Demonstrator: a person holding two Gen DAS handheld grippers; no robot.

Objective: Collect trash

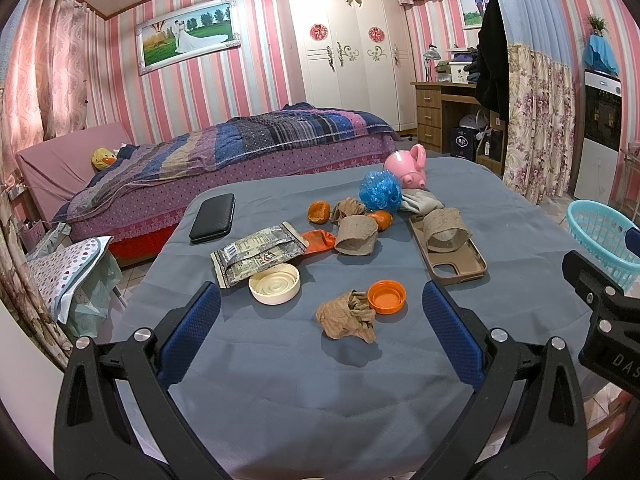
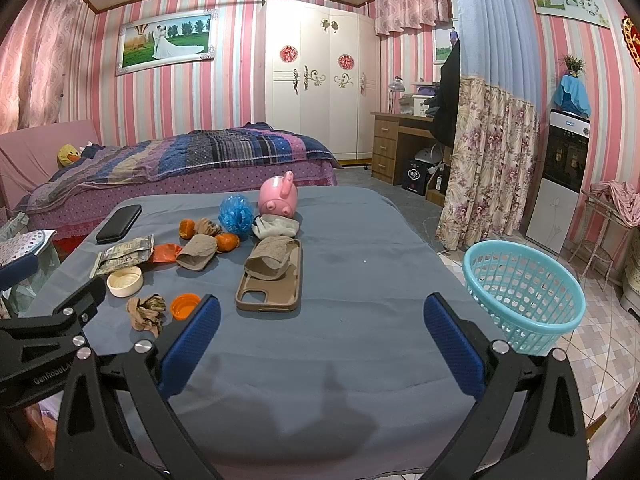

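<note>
Trash lies on a grey-blue table: a crumpled brown paper wad, an orange cap, a white lid, a foil wrapper, two cardboard tubes, orange peels. My left gripper is open, its jaws either side of the wad and just short of it. My right gripper is open and empty over bare cloth. A turquoise basket stands beside the table's right edge.
A brown phone case lies under one tube. A black case, a blue mesh ball, a pink pig bank and a grey sock sit farther back. A bed lies beyond.
</note>
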